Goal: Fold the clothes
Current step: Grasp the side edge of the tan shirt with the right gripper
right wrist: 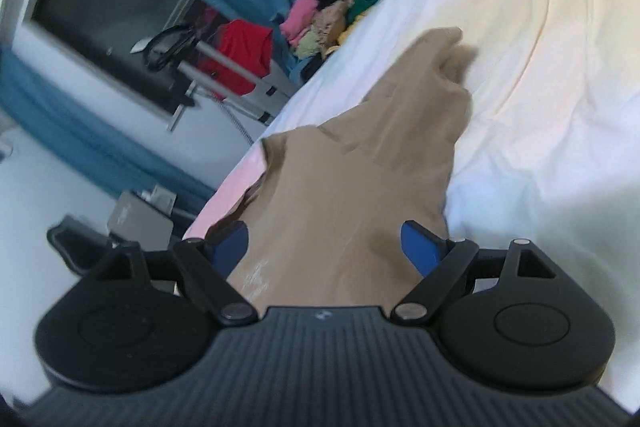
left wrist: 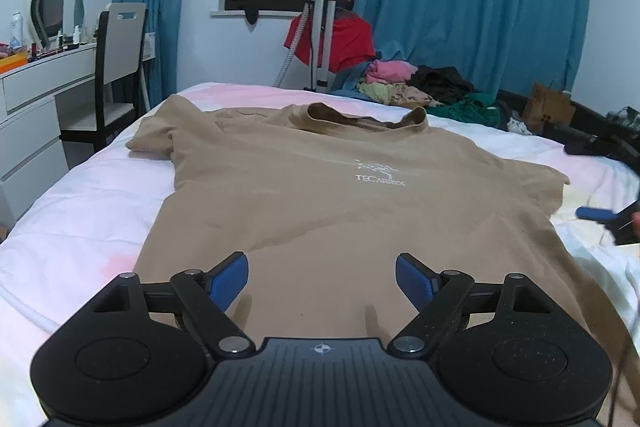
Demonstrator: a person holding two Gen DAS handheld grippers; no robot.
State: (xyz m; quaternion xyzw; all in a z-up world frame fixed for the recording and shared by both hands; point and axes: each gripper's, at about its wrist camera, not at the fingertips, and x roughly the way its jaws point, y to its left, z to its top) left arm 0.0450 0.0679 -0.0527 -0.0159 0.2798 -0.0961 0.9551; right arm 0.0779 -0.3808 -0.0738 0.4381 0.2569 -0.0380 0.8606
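The left wrist view shows the whole tan T-shirt (left wrist: 320, 195) lying flat, logo up, on the bed (left wrist: 80, 227), collar toward the window; the left tongs (left wrist: 322, 281) stand apart above its hem. The tilted, blurred right wrist view shows only one sleeve and a bunched part of it, with the right tongs (right wrist: 324, 251) apart. A clothes pile (left wrist: 404, 87) and garment steamer (left wrist: 322, 27) stand beyond the bed, a white dresser (left wrist: 36, 107) and chair (left wrist: 116, 67) to the left.
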